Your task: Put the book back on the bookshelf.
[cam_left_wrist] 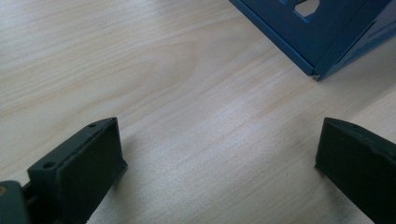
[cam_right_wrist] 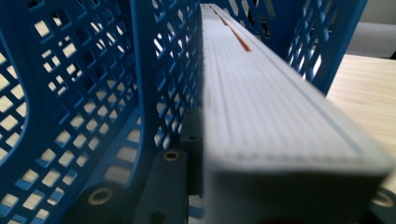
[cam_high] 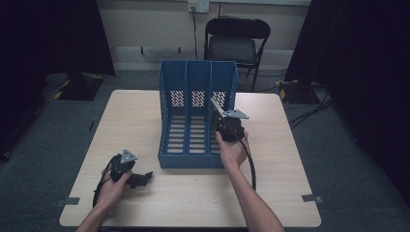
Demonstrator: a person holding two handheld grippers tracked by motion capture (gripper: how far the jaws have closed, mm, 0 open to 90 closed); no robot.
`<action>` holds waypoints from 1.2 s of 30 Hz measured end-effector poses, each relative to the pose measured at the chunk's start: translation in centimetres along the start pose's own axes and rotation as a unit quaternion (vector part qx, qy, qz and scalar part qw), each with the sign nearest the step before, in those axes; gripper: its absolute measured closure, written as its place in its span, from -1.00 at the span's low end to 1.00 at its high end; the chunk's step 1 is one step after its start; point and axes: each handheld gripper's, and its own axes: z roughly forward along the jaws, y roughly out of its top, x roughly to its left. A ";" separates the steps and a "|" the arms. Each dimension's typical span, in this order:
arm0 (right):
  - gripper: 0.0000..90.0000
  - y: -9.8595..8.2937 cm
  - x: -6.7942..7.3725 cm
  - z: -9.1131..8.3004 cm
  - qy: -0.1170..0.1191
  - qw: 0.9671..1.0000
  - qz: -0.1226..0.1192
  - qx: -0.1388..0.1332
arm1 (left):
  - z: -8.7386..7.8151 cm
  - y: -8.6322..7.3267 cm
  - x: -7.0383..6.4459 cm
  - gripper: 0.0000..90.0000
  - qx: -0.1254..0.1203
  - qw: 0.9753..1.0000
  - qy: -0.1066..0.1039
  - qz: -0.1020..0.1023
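White book (cam_right_wrist: 280,121) on edge, in blue file rack's (cam_high: 197,82) right slot

book's (cam_right_wrist: 280,121) near end blurred, right gripper (cam_high: 227,126) hiding it from above

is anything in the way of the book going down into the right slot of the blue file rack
Nothing visible blocks it. The right gripper is shut on the book, already between the perforated divider and the right wall of the file rack. That slot's floor is hidden behind the book. The left gripper is open, on the table.
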 end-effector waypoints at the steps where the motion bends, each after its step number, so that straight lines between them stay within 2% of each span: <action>1: 0.69 0.0 0.0 0.0 0.002 1.000 0.002 0.002 | 0.0 0.0 0.0 -1.00 -0.001 1.000 0.000 -0.001; 13: 0.67 0.0 0.0 -0.4 0.002 0.999 0.004 0.037 | 0.0 0.0 0.0 -1.00 0.000 1.000 0.000 0.000; 18: 0.66 -0.2 0.4 -0.7 0.004 0.999 -0.013 0.047 | 0.0 0.0 0.0 -1.00 0.000 1.000 0.000 -0.001; 21: 0.66 -0.6 0.6 -0.9 0.003 0.999 -0.022 0.047 | 0.0 0.0 0.0 -1.00 0.000 1.000 0.000 0.000; 27: 0.63 -1.6 0.4 -1.0 0.006 0.999 -0.008 0.050 | 0.0 0.0 0.0 -1.00 0.000 1.000 -0.001 -0.001; 36: 0.53 -2.0 0.5 -1.5 0.007 1.000 0.000 0.022 | 0.0 0.0 0.0 -1.00 0.000 1.000 0.000 0.000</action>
